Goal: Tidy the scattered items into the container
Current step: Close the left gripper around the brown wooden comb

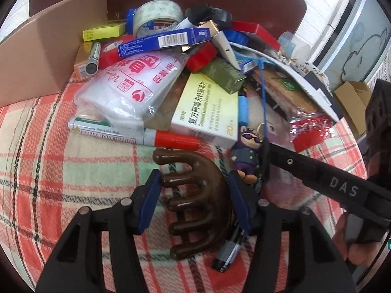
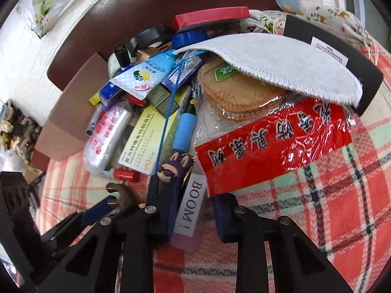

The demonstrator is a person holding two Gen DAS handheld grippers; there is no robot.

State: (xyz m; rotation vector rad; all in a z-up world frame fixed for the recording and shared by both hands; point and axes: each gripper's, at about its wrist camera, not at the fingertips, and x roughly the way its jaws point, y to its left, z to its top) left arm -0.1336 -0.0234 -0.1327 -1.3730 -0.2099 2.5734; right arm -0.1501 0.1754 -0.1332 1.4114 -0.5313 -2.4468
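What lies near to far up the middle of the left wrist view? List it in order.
Left gripper around the brown wooden comb → whiteboard marker → yellow-and-white medicine box → long blue box → clear tape roll.

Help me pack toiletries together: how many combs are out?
1. A brown wooden comb lies on the checked blanket between the left gripper's fingers; the pile could hide others.

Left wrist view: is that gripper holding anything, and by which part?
The left gripper grips the brown wooden comb across its width, one pad on the tooth tips and the other against the curved back.
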